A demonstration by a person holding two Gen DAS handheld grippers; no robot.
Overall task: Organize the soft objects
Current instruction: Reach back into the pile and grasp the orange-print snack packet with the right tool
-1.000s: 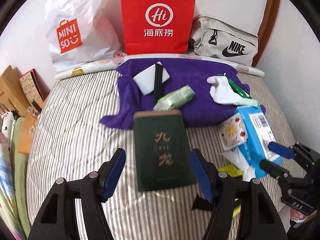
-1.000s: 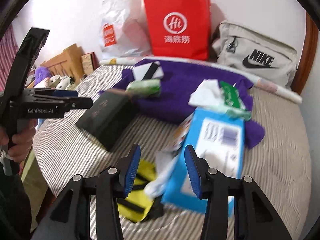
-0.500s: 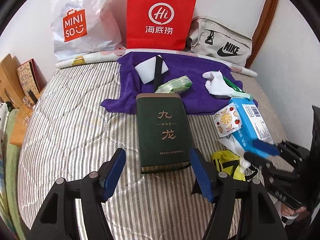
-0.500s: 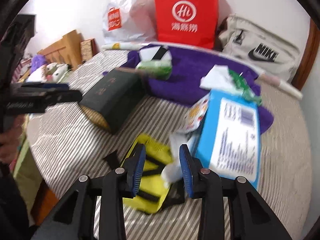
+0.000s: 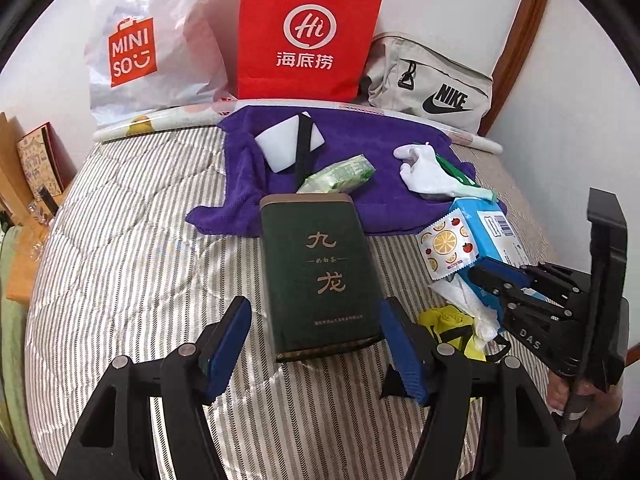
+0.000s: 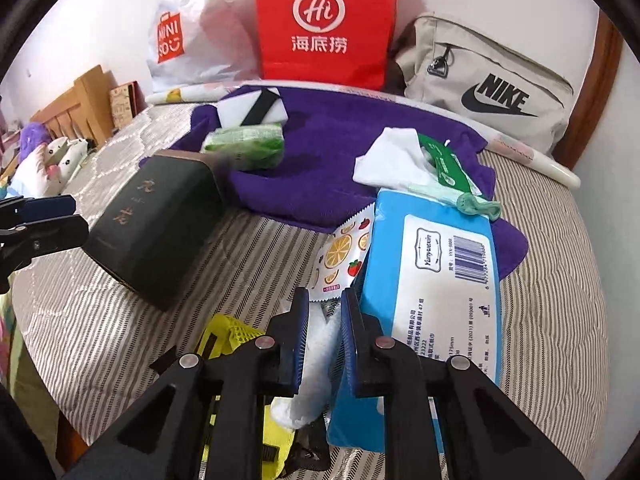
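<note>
My right gripper (image 6: pixel 325 312) is closing on a crumpled white tissue (image 6: pixel 318 344) that fills the narrow gap between its blue pads, beside a blue wipes pack (image 6: pixel 436 280) and a yellow mesh pouch (image 6: pixel 228 334). In the left wrist view the right gripper (image 5: pixel 486 280) sits at the right over the same tissue (image 5: pixel 476 308). My left gripper (image 5: pixel 316 320) stands open, its fingers apart from the sides of a dark green tin (image 5: pixel 320 272) lying between them. A purple towel (image 5: pixel 360 136) behind carries a white pad, a green tissue pack (image 5: pixel 340 174) and a white cloth (image 5: pixel 424 172).
A fruit-patterned sachet (image 6: pixel 340 256) leans on the blue pack. A white Miniso bag (image 5: pixel 136 52), a red paper bag (image 5: pixel 308 36) and a grey Nike bag (image 5: pixel 432 84) line the wall behind the striped bed (image 5: pixel 132 264). Boxes stand past the left edge.
The right gripper moved forward and down and its jaws narrowed around the white tissue. The left gripper stayed open around the green tin.
</note>
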